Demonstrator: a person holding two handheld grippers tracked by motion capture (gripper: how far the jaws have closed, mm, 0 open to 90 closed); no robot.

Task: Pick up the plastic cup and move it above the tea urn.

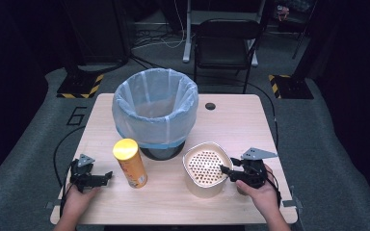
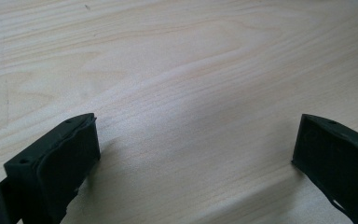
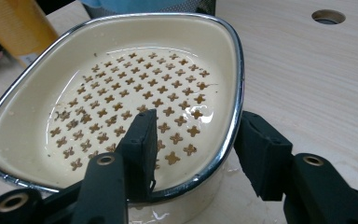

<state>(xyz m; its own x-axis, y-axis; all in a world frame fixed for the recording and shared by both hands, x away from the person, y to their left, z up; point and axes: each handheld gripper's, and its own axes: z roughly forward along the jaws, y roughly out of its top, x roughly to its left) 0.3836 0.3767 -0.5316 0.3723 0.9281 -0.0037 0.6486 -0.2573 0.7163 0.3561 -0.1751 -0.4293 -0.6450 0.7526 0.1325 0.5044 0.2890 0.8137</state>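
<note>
Right gripper astride near rim of cream bowl.

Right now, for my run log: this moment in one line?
right gripper: shut on bowl rim | left gripper: open over table | yellow can: upright, untouched

Large digit "6" marked on grey floor mat, beside table's far left corner, well apart from both grippers' jaws. Nothing else readable: yellow-lidded snack can shows print too small to read; cream container between right gripper's jaws bears cross-shaped pattern only, no lettering. Bare wood ahead of left gripper's jaws, no marks.
</note>
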